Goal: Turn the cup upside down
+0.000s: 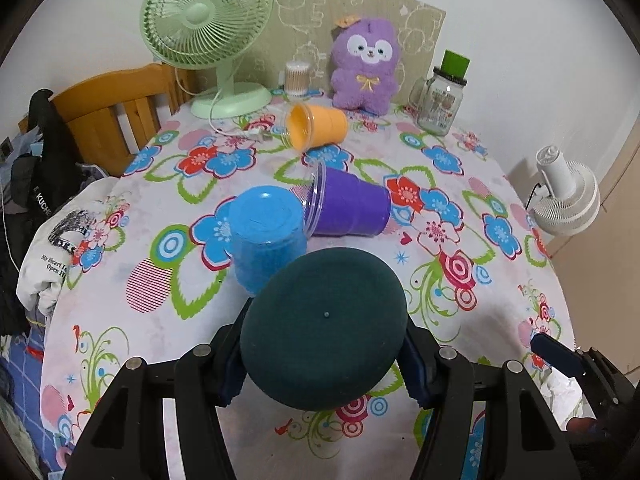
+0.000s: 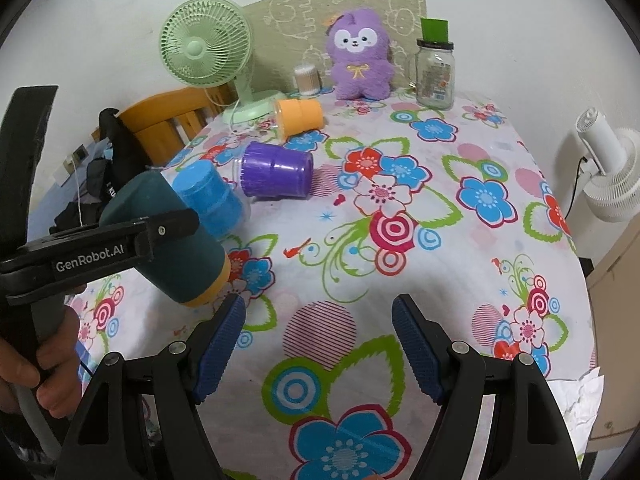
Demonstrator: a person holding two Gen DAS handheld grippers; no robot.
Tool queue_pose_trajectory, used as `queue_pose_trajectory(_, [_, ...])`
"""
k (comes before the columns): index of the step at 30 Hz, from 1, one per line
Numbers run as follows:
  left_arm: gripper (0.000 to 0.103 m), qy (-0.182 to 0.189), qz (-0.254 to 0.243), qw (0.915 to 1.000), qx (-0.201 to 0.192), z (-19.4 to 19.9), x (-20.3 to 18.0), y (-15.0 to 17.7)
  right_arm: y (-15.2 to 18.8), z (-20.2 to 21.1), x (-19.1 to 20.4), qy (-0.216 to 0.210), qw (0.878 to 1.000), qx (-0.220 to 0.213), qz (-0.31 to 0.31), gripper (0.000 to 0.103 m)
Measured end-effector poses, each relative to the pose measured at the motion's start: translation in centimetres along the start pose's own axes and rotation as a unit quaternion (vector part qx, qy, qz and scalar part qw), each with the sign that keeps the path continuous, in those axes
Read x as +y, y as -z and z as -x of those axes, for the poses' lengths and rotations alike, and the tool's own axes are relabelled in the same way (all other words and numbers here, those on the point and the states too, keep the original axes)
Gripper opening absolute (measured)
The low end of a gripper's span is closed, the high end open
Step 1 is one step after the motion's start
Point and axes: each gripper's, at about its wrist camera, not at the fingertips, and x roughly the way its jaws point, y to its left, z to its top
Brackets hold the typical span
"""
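Observation:
My left gripper (image 1: 324, 364) is shut on a dark green cup (image 1: 324, 336), held tilted above the table with its base toward the camera. In the right wrist view the same cup (image 2: 180, 240) shows an orange rim pointing down toward the cloth, with the left gripper (image 2: 120, 244) clamped around it. My right gripper (image 2: 320, 344) is open and empty over the near part of the table. A blue cup (image 1: 266, 236) stands upside down just beyond the green one. A purple cup (image 1: 352, 206) and an orange cup (image 1: 316, 124) lie on their sides.
The table (image 1: 460, 300) has a flowered cloth. At the back stand a green fan (image 1: 208, 36), a purple plush toy (image 1: 366, 64), a glass jar (image 1: 440, 96) and a swab box (image 1: 298, 76). A wooden chair (image 1: 112, 120) is left; a white fan (image 1: 568, 196) is right.

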Motion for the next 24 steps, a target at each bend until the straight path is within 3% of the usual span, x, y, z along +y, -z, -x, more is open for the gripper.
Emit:
queue_pose_trajectory(6, [0.065,-0.001,0.003,0.9994,-0.034,1.2,0.3,0.5,0.1,0.1,0.7,0.000,1.000,0.001,0.007,0.078])
queue_pose_trajectory(11, [0.065,-0.005,0.000,0.9998,-0.018,1.1,0.3,0.9,0.2,0.4,1.0,0.004,1.000,0.001,0.013,0.078])
queue_pose_trajectory(14, [0.078,-0.001,0.000,0.9999,-0.017,1.4,0.2,1.0,0.2,0.5,1.0,0.008,1.000,0.000,0.011,0.078])
queue_pose_trajectory(24, [0.082,0.004,0.010,0.9995,-0.030,2.5,0.5,0.8,0.2,0.6,1.1,0.009,1.000,0.000,0.013,0.078])
